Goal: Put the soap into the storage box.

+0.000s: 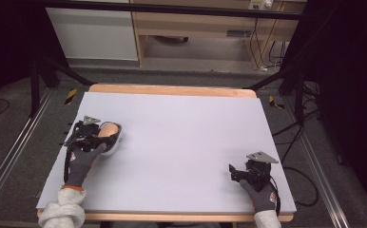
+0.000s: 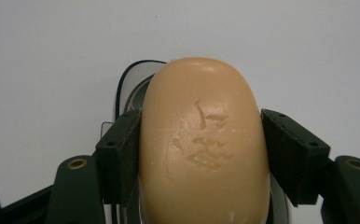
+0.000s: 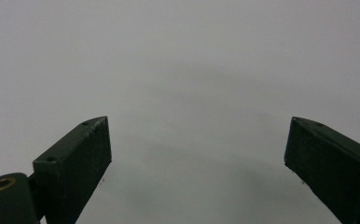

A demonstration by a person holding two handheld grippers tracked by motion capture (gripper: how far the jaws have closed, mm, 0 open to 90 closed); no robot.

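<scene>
Grey sheeting covers the wide wooden-edged table (image 1: 181, 137), giving a plain, even surface to work on. At its left edge sits a white oval soap dish (image 1: 113, 145) with a tan, rounded bar of soap (image 2: 201, 140) lying in it. The left tool (image 2: 201, 149) has its two black jaws pressed against the bar's long sides, clamped on the soap, probably to lift it from the dish or settle it there. The right tool (image 3: 197, 154) rests low near the right front corner, jaws spread wide and empty, likely kept clear.
</scene>
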